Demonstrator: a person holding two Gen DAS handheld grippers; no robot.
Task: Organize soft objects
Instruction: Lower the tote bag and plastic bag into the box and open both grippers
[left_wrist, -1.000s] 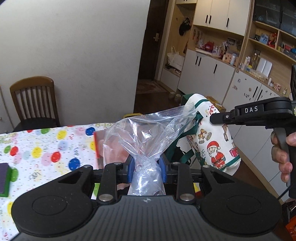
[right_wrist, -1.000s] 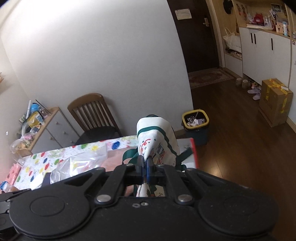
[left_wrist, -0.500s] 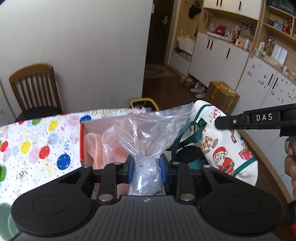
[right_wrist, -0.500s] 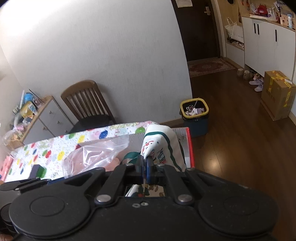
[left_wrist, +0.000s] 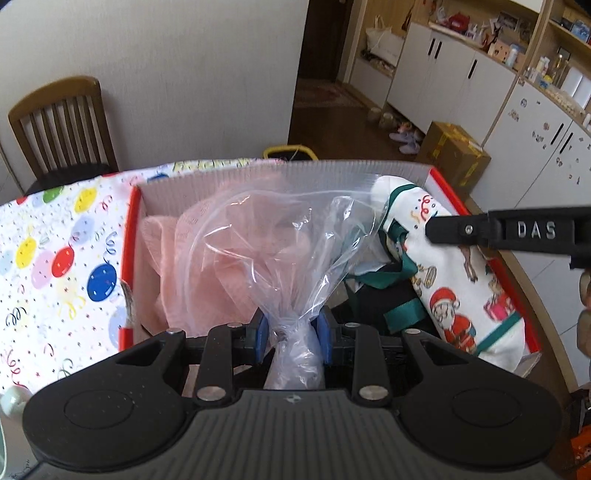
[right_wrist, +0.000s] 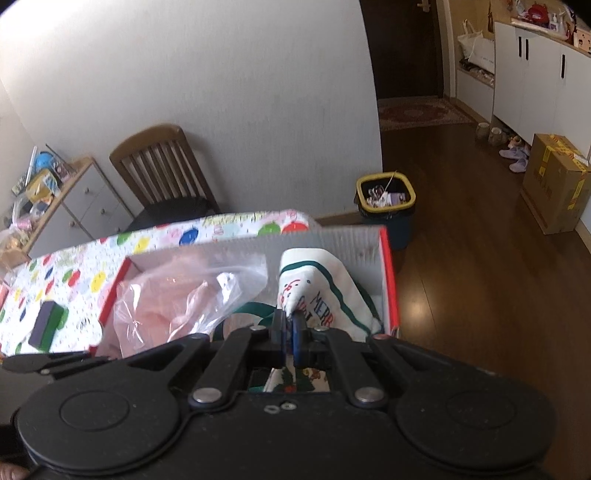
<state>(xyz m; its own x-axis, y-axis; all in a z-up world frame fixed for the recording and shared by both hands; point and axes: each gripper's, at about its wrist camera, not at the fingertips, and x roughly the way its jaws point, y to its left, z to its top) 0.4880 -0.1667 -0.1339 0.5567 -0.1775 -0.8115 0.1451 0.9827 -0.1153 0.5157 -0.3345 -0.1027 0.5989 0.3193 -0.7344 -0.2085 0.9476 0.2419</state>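
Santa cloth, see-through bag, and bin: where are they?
Santa cloth (left_wrist: 458, 295), left wrist view, on its Santa print.
see-through bag (left_wrist: 280, 236), left wrist view, on its flared top.
bin (right_wrist: 386, 195), right wrist view, on its yellow rim.

A lived-in home: a wooden dining chair (right_wrist: 162, 166) against the wall, white cupboards (left_wrist: 443, 77) under cluttered shelves (left_wrist: 546, 48), slippers (right_wrist: 515, 157) on dark wood flooring, a small rubbish bin (right_wrist: 386, 206), a balloon-print tablecloth (left_wrist: 55, 266).

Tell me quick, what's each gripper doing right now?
Left gripper: closed on the bunched neck of the clear plastic bag.
Right gripper: closed on the Christmas-print cloth.
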